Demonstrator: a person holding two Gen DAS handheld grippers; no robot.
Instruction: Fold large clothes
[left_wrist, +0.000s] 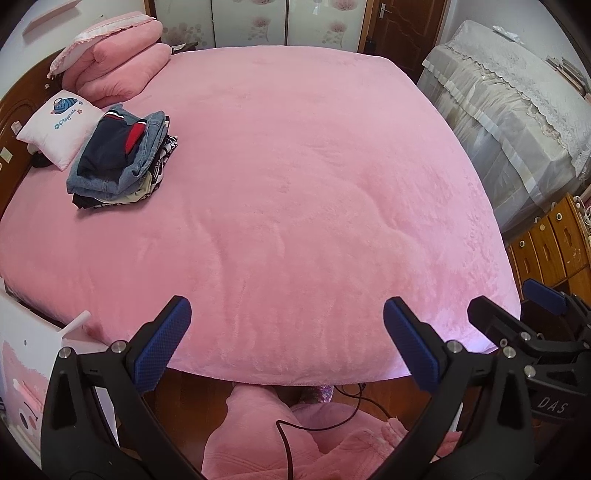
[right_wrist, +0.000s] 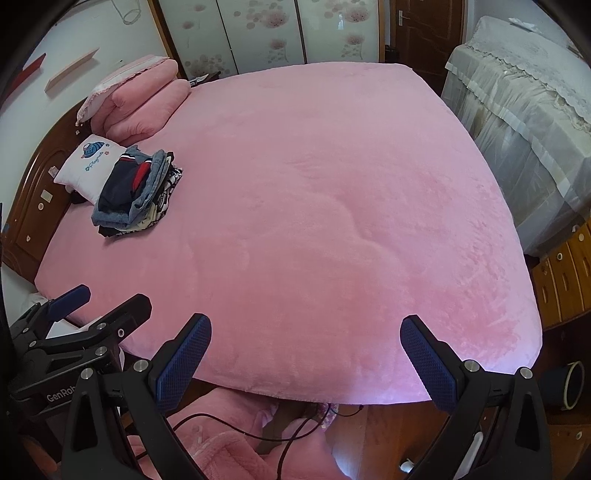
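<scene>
A stack of folded clothes (left_wrist: 120, 158), navy and red on top of denim, lies at the far left of a pink bed (left_wrist: 295, 184); it also shows in the right wrist view (right_wrist: 135, 192). My left gripper (left_wrist: 286, 332) is open and empty above the bed's near edge. My right gripper (right_wrist: 306, 347) is open and empty beside it. A pink fluffy garment (left_wrist: 266, 435) lies on the floor below the bed edge, also in the right wrist view (right_wrist: 236, 443).
A white printed pillow (left_wrist: 57, 125) and folded pink quilts (left_wrist: 118, 62) sit at the headboard. A covered piece of furniture (left_wrist: 509, 110) and wooden drawers (left_wrist: 550, 243) stand at the right. A black cable (left_wrist: 284, 443) runs over the floor garment.
</scene>
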